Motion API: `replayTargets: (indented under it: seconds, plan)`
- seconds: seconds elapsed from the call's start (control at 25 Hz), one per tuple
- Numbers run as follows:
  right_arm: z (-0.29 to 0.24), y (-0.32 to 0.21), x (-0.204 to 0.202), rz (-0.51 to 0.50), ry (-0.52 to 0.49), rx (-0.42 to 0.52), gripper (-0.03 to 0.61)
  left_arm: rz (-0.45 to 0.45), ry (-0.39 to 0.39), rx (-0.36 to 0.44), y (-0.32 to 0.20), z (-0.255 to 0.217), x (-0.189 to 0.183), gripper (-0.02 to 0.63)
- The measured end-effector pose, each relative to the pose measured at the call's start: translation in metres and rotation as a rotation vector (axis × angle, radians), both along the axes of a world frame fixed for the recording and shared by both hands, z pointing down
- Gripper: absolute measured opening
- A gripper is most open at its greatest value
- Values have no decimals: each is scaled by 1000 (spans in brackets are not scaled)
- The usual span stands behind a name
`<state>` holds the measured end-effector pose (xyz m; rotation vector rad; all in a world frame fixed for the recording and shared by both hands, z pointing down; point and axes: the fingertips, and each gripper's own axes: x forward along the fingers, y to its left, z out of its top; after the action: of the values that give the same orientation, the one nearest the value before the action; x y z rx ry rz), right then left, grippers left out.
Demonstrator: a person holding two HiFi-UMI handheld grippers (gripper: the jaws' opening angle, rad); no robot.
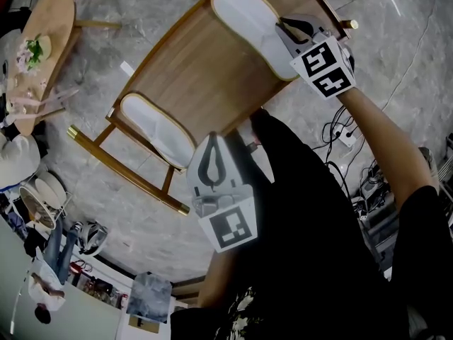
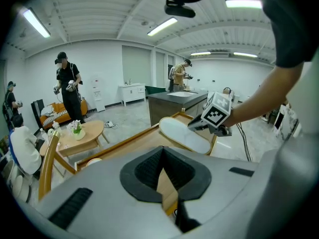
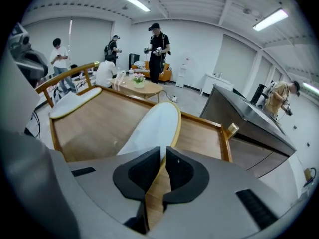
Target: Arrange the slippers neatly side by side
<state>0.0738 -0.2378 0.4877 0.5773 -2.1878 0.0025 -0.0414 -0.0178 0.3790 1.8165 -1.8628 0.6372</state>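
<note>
Two white slippers with yellow rims lie apart on a wooden table (image 1: 205, 69) with a raised rim. One slipper (image 1: 248, 27) lies at the far end, also seen in the right gripper view as slipper (image 3: 154, 126). My right gripper (image 1: 283, 25) is at its heel, jaws a narrow gap apart with the heel rim between them. The other slipper (image 1: 156, 129) lies at the near left corner. My left gripper (image 1: 212, 144) hovers just past its near end, shut and empty. In the left gripper view the left gripper (image 2: 162, 151) faces the far slipper (image 2: 182, 133).
A small round wooden table (image 1: 42, 41) with flowers stands to the left. Cables and a power strip (image 1: 347, 129) lie on the floor at the right. A dark counter (image 3: 249, 118) stands beyond the table. Several people stand or sit in the room.
</note>
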Motion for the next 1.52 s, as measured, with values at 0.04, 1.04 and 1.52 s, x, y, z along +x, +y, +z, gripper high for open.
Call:
replayTargets:
  seconds: [0.04,1.04,1.52]
  plan:
    - [1,0,0,-16,16,21,23,6,-8,-2,0,0,1,-2]
    - [-88,85,-4,89,-277,-20,14,-194,-14,52,10,-34,-31,-2]
    - [-87,172,-116,-263,-333,-111,21,-353,54,-48,85,-1,-66,-2]
